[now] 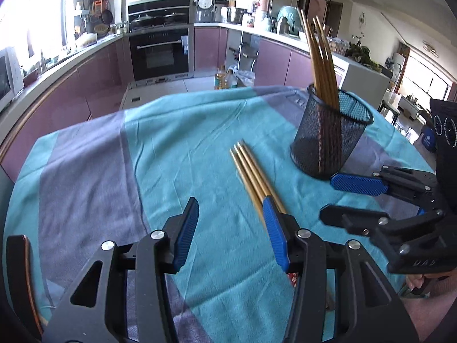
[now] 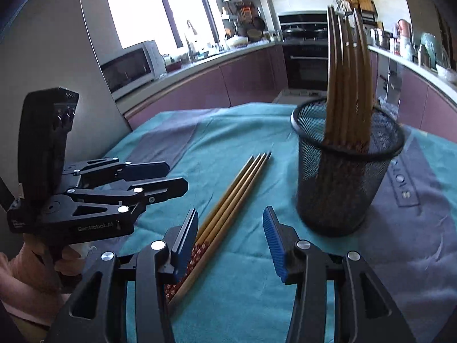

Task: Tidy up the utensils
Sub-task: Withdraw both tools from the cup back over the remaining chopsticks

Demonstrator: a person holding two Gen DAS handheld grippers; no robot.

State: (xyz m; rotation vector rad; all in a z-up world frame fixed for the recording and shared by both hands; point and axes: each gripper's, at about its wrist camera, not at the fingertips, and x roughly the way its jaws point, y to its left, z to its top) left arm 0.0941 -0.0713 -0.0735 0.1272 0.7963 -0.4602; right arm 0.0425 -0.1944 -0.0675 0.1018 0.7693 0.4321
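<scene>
Both tongs, left and right, gape empty beside loose chopsticks awaiting pickup, near the upright mesh holder keeping others standing.

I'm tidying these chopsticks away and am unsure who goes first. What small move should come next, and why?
Probably slide the right claw left to straddle the loose gold chopsticks on the teal cloth. Its jaws are open and empty, the sticks lie beside its left finger, and the black mesh cup already holds others.

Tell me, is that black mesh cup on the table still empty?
No, the black mesh cup already holds several chopsticks standing upright, while three more chopsticks lie on the cloth beside it.
</scene>
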